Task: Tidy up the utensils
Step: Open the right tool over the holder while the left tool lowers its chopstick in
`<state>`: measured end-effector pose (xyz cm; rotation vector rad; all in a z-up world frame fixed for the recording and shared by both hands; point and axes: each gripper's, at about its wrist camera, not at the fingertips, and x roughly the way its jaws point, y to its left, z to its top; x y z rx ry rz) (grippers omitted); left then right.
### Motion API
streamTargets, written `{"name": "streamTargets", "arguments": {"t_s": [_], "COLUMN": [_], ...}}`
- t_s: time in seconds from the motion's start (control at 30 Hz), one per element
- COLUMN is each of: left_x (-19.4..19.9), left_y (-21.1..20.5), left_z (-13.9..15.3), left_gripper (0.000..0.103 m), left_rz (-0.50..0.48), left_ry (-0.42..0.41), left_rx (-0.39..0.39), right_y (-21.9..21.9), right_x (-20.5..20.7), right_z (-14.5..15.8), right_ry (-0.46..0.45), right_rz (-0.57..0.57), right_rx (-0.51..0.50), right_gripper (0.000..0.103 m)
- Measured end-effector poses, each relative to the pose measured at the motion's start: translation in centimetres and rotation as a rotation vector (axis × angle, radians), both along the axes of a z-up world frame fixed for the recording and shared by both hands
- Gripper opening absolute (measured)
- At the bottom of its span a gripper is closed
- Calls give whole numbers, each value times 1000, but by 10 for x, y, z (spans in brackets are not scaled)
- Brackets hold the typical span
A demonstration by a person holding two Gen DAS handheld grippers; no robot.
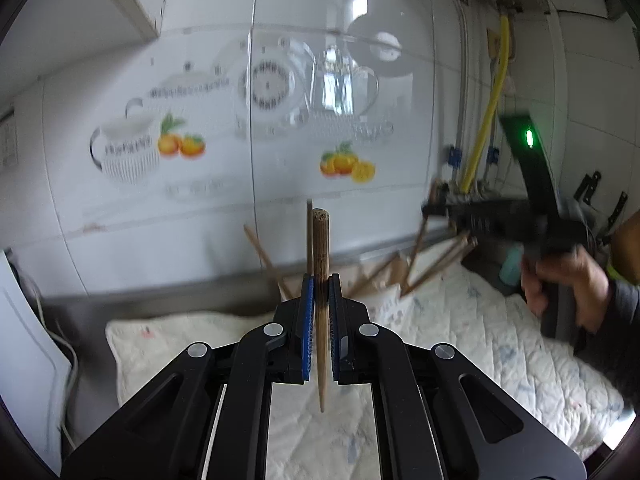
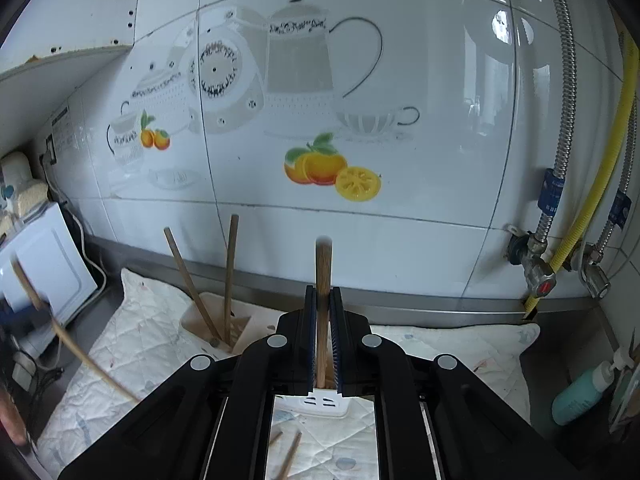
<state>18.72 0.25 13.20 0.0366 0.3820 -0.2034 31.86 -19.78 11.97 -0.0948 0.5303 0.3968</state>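
Over the quilted mat (image 1: 460,320): left gripper (image 1: 320,292) clenched on an upright chopstick (image 1: 320,264); right gripper (image 2: 323,304) clenched on another chopstick (image 2: 322,276), above the holder (image 2: 208,320) near the mat's back edge.

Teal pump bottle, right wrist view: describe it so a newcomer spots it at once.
Start at the tiled wall with the orange fruit decals and follow the yellow hose down its right side. Beyond the quilted mat, at the frame's right edge, stands the teal pump bottle. It is the only teal item, topped by a white pump.
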Motion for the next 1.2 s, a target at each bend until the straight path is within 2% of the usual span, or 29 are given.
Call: {"name": "streamTargets", "arguments": {"t_s": [0.13,0.2,0.23,0.47,0.6,0.73,1.2], "left_x": [7,13,17,44,59,75,97], "left_y": [-1,-2,-3,-6,-8,-5,3], "left_z": [26,38,45,71,65,48,6], "left_gripper": [6,6,5,5,5,5,6], "left_rz": [8,8,14,38,46,63,64], "left_ry": [-54,-76,-91,-147,-134,-92,1], "left_rx": [-9,-13,-10,-20,-31,-54,-63], "right_y": [-3,-6,-9,-21,-27,-32,-35], "right_x": [-3,-7,-9,-41,-67,-87,-135], "right_z": [-1,1,3,8,3,-9,-96], "right_ry": [-7,-16,-22,-71,-100,-99,54], "right_rz": [4,2,6,38,63,81,77], "right_rx": [-2,-4,0,-8,-27,-33,-39], "right_gripper": [9,22,24,29,34,35,35]}}
